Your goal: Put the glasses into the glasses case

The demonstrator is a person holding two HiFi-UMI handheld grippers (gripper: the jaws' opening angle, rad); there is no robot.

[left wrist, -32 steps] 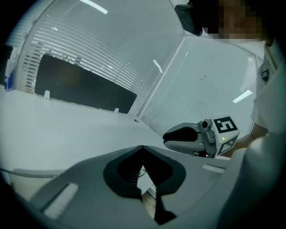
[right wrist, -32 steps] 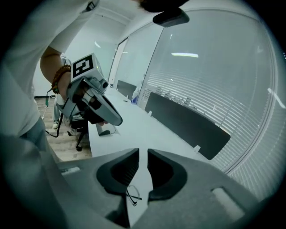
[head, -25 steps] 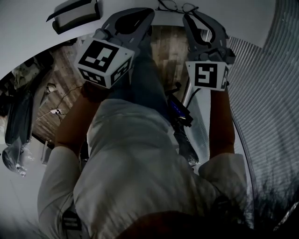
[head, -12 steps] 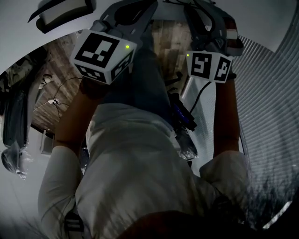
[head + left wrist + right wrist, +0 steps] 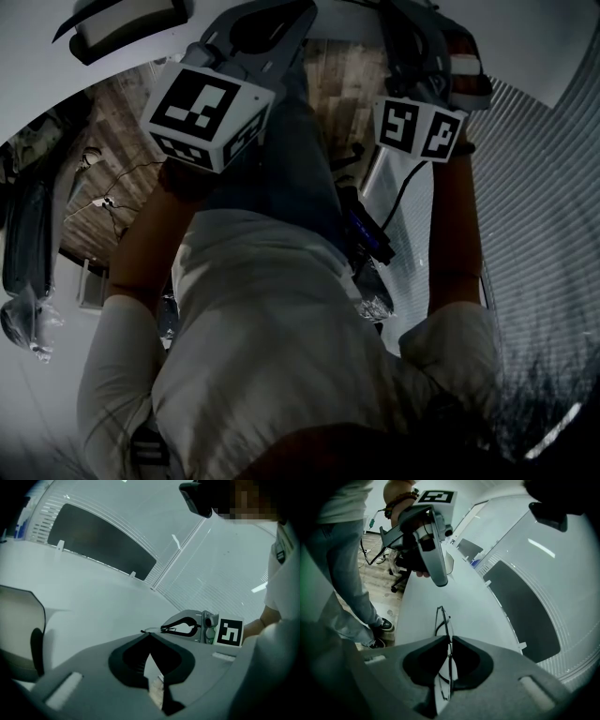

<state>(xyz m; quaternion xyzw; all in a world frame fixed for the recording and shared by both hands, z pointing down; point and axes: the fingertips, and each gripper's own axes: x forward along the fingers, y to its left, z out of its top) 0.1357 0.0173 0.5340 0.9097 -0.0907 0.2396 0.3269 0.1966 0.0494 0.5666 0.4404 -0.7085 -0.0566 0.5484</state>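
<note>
Thin wire-framed glasses (image 5: 442, 620) lie on the white table (image 5: 473, 616) and run in between my right gripper's (image 5: 449, 639) closing jaws, which pinch the frame near their tips. The open glasses case (image 5: 127, 23), dark outside with a pale lining, sits at the table's left and shows again as the glasses case (image 5: 18, 634) beside my left gripper (image 5: 149, 633), which is shut on nothing. In the head view the left gripper (image 5: 298, 11) and right gripper (image 5: 401, 21) reach to the top edge, so the glasses are hidden there. From the left gripper view the right gripper (image 5: 164, 629) rests low on the table.
A long dark panel (image 5: 103, 541) stands along the table's far side, and ribbed blinds (image 5: 544, 187) rise at the right. Below the table edge are a wood floor (image 5: 122, 150), a cable, an office chair (image 5: 401, 573) and the person's legs.
Both grippers have sunk toward the table and now reach the picture's top edge. The right gripper has rolled. The glasses seen ahead of it earlier are now out of the head view.
</note>
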